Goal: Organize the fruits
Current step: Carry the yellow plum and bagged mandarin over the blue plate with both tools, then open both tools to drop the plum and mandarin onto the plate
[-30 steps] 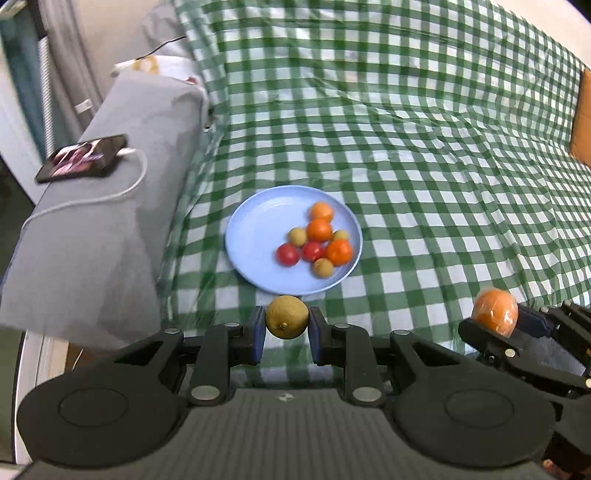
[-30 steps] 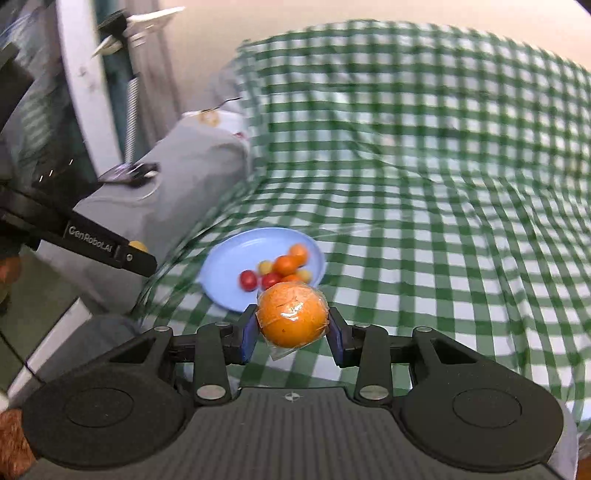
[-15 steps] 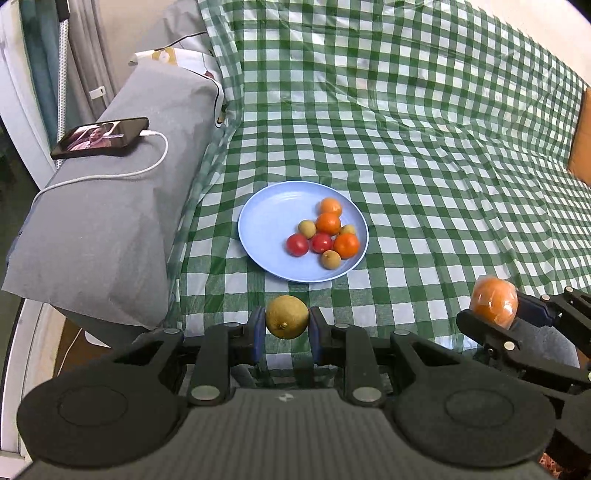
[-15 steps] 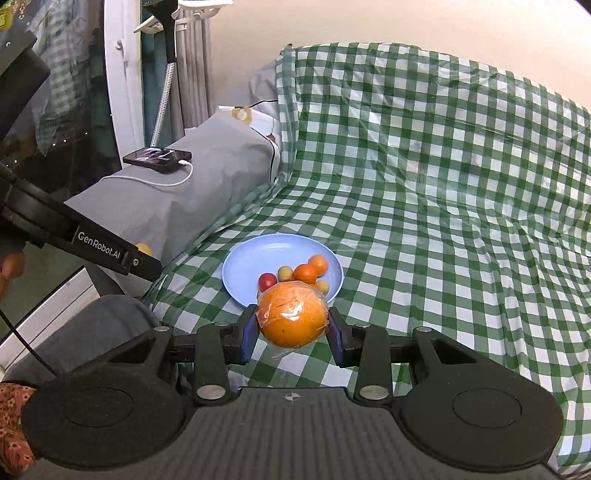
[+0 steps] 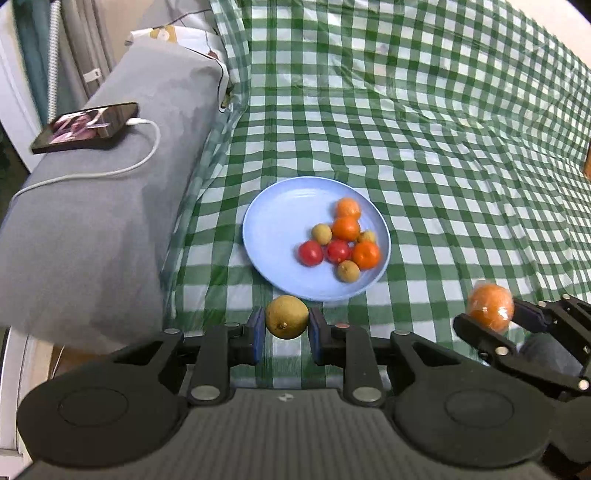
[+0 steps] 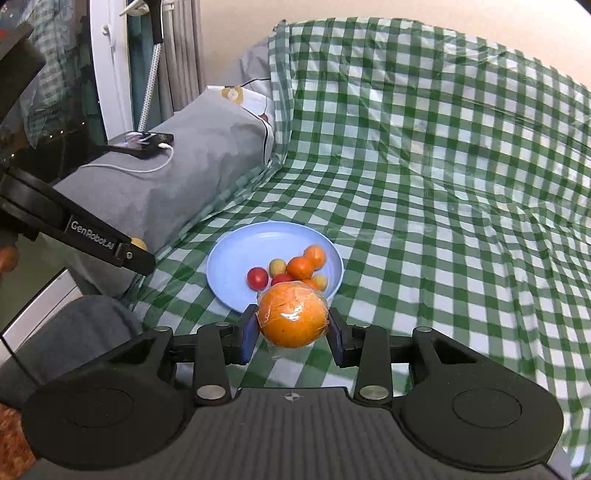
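Small tan-yellow fruit [image 5: 286,316] pinched in left gripper [image 5: 286,328] over plate's near rim, plastic-wrapped orange [image 6: 293,319] pinched in right gripper [image 6: 293,334], blue plate [image 5: 275,229] of small fruits near checked cloth's [image 5: 443,147] left edge, phone [image 5: 84,125] on grey pillow [image 5: 92,229]

A green-and-white checked cloth [image 5: 424,122] under clear plastic film covers the bed. A grey pillow [image 5: 110,206] lies along its edge, bearing a phone [image 5: 85,127] on a white charging cable [image 5: 147,147]. Plain cream wall [image 6: 332,14] behind; grey curtains [image 6: 181,55] nearby.
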`<state>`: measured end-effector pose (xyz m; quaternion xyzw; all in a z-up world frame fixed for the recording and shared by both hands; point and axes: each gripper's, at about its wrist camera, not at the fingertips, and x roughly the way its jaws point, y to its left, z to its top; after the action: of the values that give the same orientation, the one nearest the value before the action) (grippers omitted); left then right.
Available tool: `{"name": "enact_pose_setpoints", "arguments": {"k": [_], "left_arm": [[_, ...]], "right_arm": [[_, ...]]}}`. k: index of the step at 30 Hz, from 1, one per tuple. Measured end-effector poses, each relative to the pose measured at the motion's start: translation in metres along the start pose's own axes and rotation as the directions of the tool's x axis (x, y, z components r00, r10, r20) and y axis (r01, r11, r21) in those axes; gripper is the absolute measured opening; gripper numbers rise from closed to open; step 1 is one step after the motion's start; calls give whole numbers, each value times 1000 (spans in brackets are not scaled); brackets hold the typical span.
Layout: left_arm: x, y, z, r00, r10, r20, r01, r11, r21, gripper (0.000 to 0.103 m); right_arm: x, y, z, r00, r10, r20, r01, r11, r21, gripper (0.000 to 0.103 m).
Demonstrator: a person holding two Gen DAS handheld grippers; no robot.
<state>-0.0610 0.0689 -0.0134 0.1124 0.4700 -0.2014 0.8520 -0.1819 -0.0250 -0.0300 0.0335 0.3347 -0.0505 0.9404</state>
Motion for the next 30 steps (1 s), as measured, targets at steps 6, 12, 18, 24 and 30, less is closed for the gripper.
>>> {"name": "enact_pose_setpoints", "arguments": {"k": [6, 12, 18, 24, 30], "left_arm": [[54, 2, 39, 1000, 7, -19, -7, 1000, 10, 27], [107, 9, 73, 999, 15, -32, -15, 1000, 7, 27], [148, 14, 99, 999, 7, -37, -7, 1000, 19, 27], [172, 15, 105, 999, 10, -42, -8, 998, 55, 34], [133, 19, 90, 996, 54, 68, -60, 994, 87, 103]], "right_arm": [[63, -6, 21, 1000, 13, -21, -13, 1000, -20, 40], [126, -14, 41, 999, 12, -40, -14, 999, -40, 40], [178, -17, 56, 998, 20, -55, -24, 998, -62, 40], [208, -16, 58, 997, 16, -81, -24, 995, -95, 41], [183, -11, 57, 997, -40, -68, 31, 990, -136, 91]]}}
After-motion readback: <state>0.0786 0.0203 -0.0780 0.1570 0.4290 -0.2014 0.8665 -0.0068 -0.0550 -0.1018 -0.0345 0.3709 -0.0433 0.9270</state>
